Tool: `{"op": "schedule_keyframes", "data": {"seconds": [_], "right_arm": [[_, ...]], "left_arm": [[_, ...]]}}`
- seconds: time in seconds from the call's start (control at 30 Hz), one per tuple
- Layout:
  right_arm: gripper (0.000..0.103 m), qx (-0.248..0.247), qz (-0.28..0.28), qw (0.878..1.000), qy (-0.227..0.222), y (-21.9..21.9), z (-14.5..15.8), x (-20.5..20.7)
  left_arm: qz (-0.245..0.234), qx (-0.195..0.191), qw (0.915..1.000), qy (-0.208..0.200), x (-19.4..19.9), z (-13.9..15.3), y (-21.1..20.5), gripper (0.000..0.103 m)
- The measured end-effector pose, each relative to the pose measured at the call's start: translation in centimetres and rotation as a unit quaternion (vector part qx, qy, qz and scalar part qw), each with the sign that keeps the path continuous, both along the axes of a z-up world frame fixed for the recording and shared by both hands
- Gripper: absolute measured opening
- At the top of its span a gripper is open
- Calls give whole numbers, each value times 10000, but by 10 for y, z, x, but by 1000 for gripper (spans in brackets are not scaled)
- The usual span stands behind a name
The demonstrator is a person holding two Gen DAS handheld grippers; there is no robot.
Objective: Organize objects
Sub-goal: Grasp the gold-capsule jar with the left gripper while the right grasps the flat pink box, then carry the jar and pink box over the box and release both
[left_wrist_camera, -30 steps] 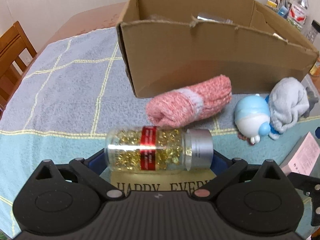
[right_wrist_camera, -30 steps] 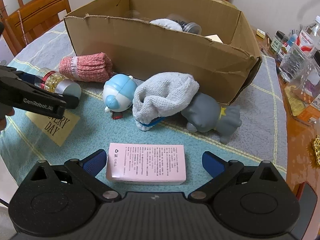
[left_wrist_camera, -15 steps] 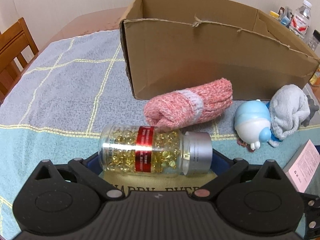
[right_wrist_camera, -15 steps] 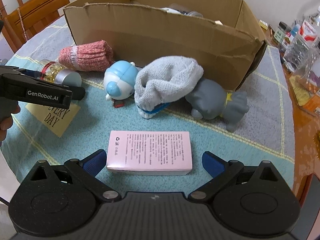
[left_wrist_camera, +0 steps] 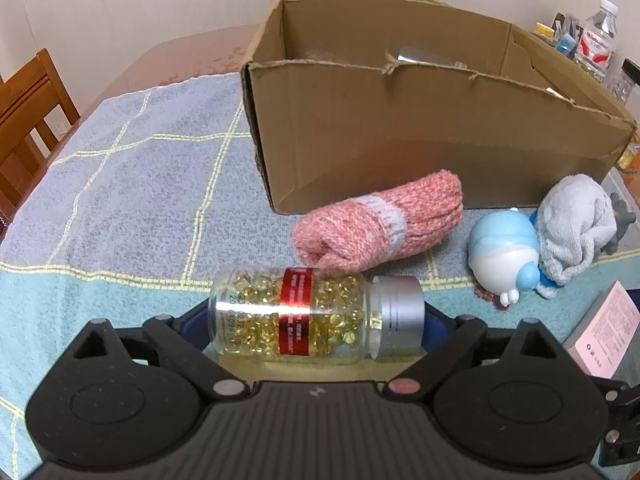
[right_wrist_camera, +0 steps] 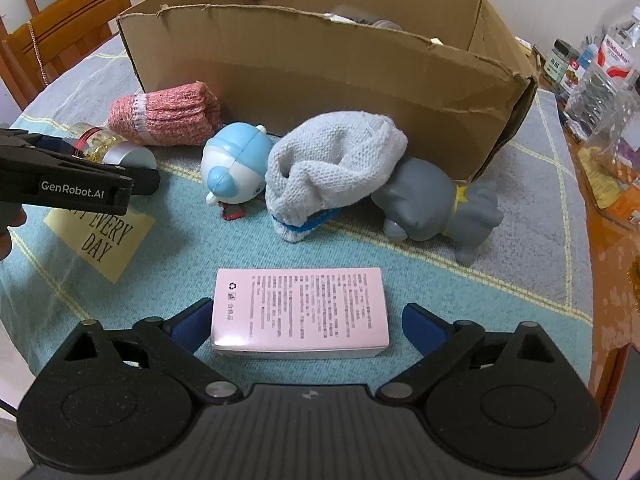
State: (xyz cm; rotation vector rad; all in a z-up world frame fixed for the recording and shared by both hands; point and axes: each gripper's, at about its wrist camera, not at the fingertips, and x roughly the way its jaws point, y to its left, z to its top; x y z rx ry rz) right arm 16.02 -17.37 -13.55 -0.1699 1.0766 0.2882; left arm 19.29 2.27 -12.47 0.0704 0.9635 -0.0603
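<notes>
My left gripper (left_wrist_camera: 316,320) is shut on a clear bottle of golden capsules (left_wrist_camera: 312,314) with a silver cap, held sideways above the yellow card. It also shows in the right wrist view (right_wrist_camera: 108,148). My right gripper (right_wrist_camera: 306,322) is open, its blue pads either side of a pink box (right_wrist_camera: 300,312) lying flat on the cloth. The left pad is near the box, the right pad apart. A cardboard box (left_wrist_camera: 420,132) stands behind, with items inside.
A pink rolled sock (left_wrist_camera: 380,224), a blue-white toy (right_wrist_camera: 236,168), a grey-white sock (right_wrist_camera: 332,168) and a grey toy (right_wrist_camera: 440,204) lie before the cardboard box. A yellow card (right_wrist_camera: 100,236) lies at left. Bottles (right_wrist_camera: 600,80) stand at right. Chairs surround the table.
The left gripper has lifted the capsule bottle and the box interior shows again. The right gripper has moved forward and the pink box now sits between its pads.
</notes>
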Motion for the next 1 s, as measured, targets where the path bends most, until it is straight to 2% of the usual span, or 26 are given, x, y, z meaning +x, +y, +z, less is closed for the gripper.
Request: {"op": "schedule_keyframes", "data": {"seconds": [0.07, 0.17, 0.47, 0.63, 0.8, 1.0], "right_arm": [[91, -37, -9, 10000, 2, 2, 0, -1], [85, -43, -8, 10000, 38, 2, 1, 0], [84, -18, 29, 10000, 21, 5, 12, 2], [84, 56, 87, 9999, -48, 0, 29, -1], [84, 48, 267, 9996, -123, -10, 50, -8], [84, 171, 428, 9983, -359, -9, 83, 4]], "left_arm": [[-9, -16, 10000, 24, 1, 1, 0, 93], [-63, -12, 9999, 107, 3, 2, 1, 94], [-274, -199, 9986, 418, 1, 13, 18, 94], [-601, -146, 9966, 547, -3, 29, 28, 94], [-1247, -8, 9899, 669, -8, 55, 29, 94], [-1503, -176, 9873, 480, 1, 99, 32, 94]]}}
